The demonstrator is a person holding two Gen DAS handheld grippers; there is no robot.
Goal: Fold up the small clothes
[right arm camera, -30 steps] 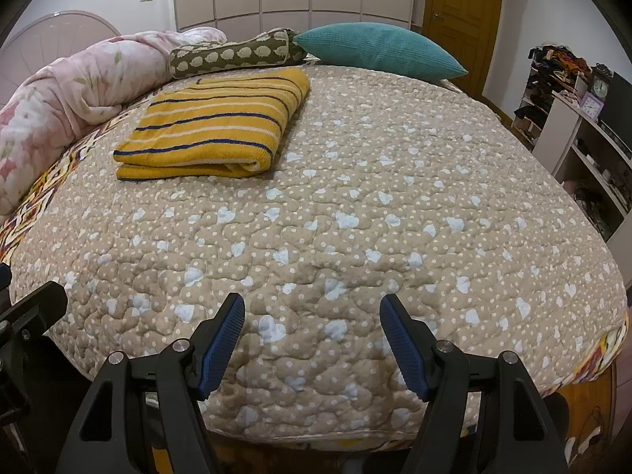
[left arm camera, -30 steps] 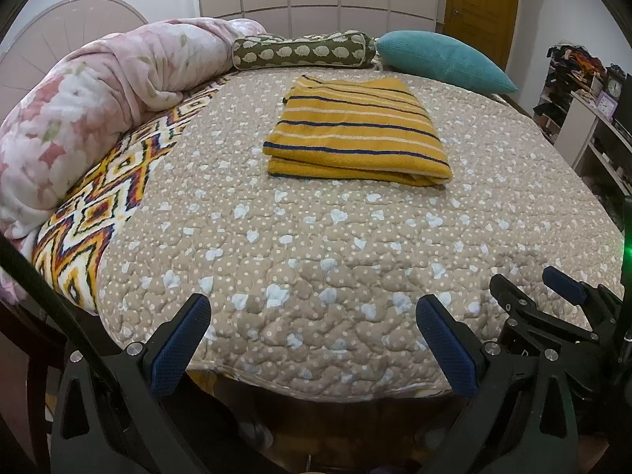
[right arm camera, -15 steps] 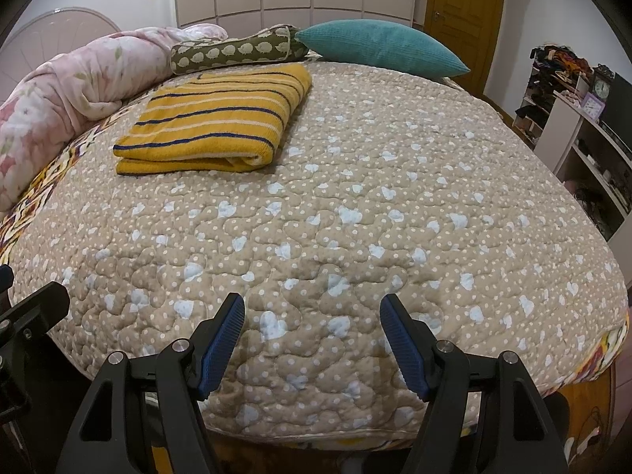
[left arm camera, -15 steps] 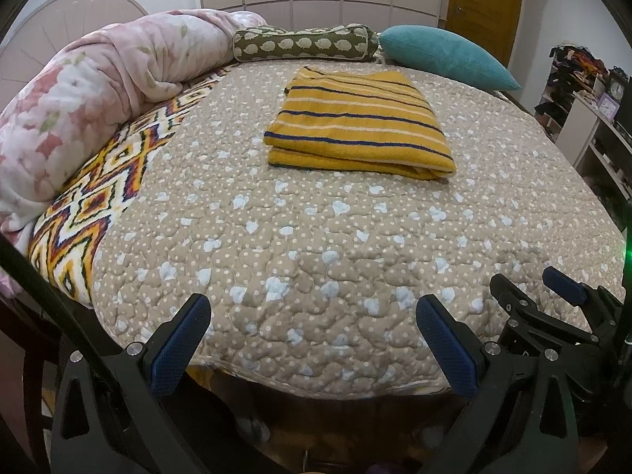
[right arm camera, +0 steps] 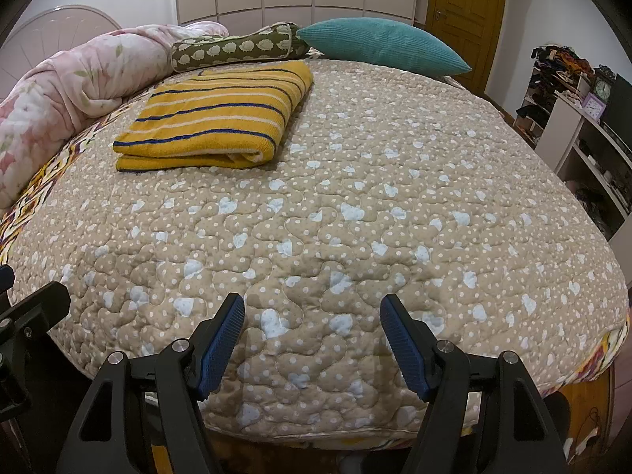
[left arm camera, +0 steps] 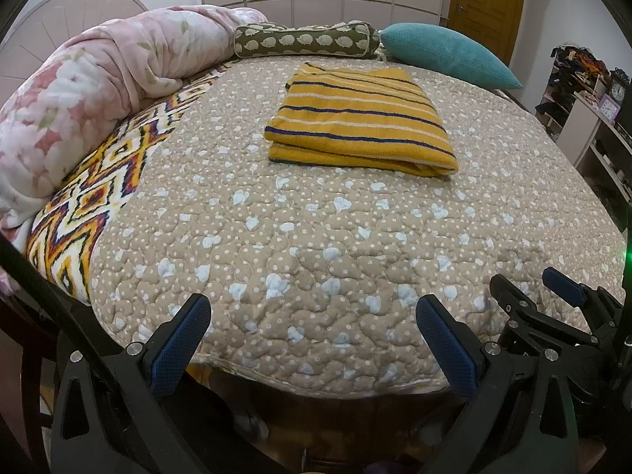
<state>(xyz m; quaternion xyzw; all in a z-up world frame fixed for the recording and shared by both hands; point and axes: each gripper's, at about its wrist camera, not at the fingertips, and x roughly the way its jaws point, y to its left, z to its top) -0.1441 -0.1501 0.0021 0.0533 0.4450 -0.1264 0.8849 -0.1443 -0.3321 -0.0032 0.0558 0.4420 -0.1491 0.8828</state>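
Note:
A yellow garment with blue and white stripes [left arm camera: 361,124] lies folded into a flat rectangle on the tan quilted bed [left arm camera: 316,245], toward its far side. In the right wrist view the same folded garment [right arm camera: 215,118] sits at the upper left. My left gripper [left arm camera: 312,339] hangs open over the bed's near edge, well short of the garment and holding nothing. My right gripper [right arm camera: 312,339] is also open and empty at the near edge. The right gripper's black frame shows at the lower right of the left wrist view.
A rolled pink floral duvet [left arm camera: 79,94] lies along the left side. A green patterned bolster [left arm camera: 306,39] and a teal cushion [left arm camera: 446,55] line the head end. Cluttered white shelves [right arm camera: 584,118] stand at the right, a wooden door [right arm camera: 462,12] behind.
Both views have drifted slightly, so the folded garment sits a touch lower in frame. Both grippers stay open and empty; the garment has not moved on the bed.

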